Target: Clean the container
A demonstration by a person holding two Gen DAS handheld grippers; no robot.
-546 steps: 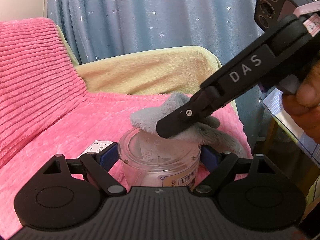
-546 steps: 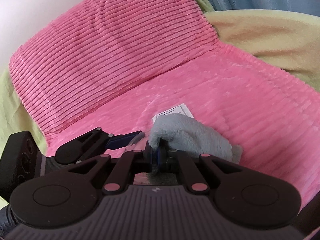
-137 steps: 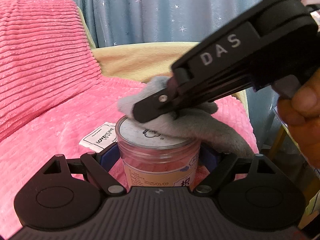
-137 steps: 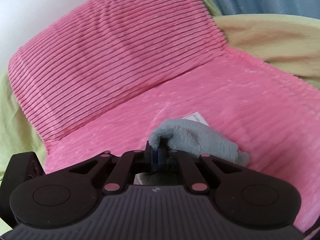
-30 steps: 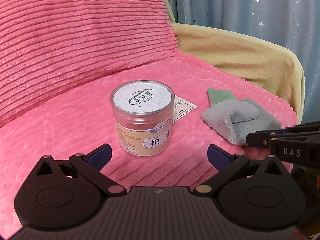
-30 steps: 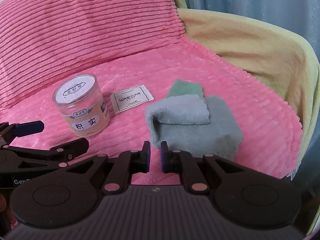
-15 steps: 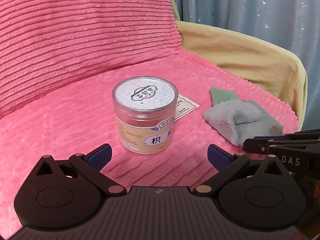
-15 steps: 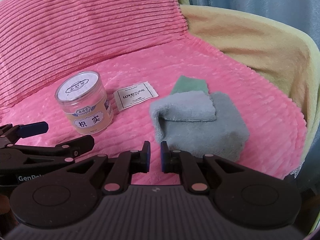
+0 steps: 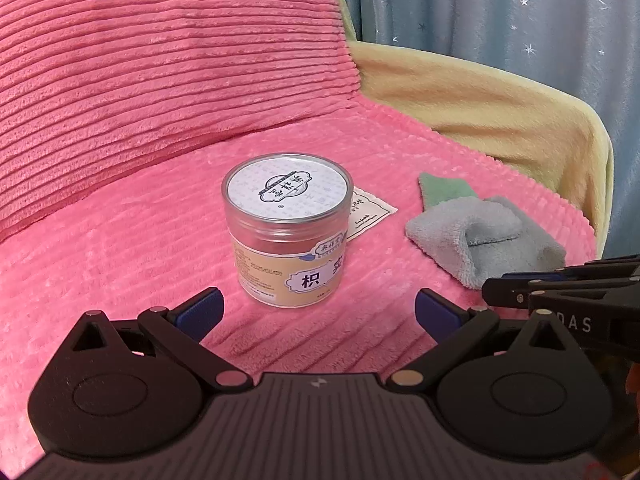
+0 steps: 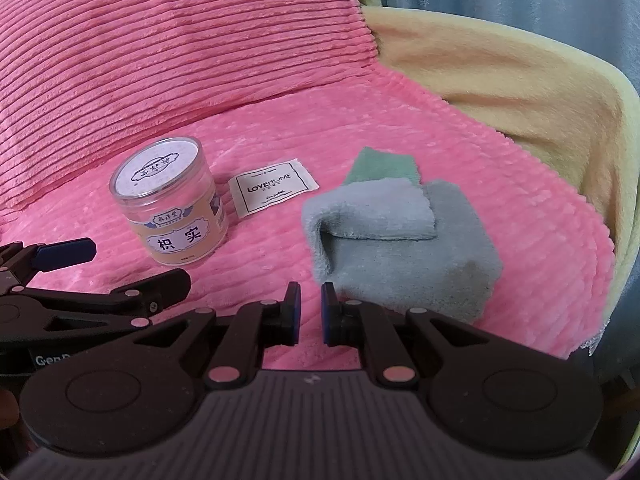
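A clear plastic container (image 9: 288,240) with a white lid and an orange label stands upright on the pink blanket (image 9: 120,248). My left gripper (image 9: 316,312) is just in front of it, wide open and holding nothing. The folded grey cloth (image 10: 400,248) lies on the blanket to the right of the container (image 10: 172,208). My right gripper (image 10: 311,308) hovers at the cloth's near edge, its fingers a narrow gap apart with nothing between them. In the right wrist view the left gripper (image 10: 132,266) shows at the lower left. The cloth (image 9: 480,236) lies beyond the right gripper (image 9: 492,292).
A white fabric tag (image 10: 272,192) lies flat between container and cloth. A pink ribbed cushion (image 9: 160,60) rises behind. A yellow cover (image 10: 520,80) wraps the chair's right side, where the seat edge drops off. A blue starred curtain (image 9: 500,8) hangs behind.
Since 4.6 s ago the left gripper has let go of the container and the right has let go of the cloth. Both have drawn back; over the last second they barely shift.
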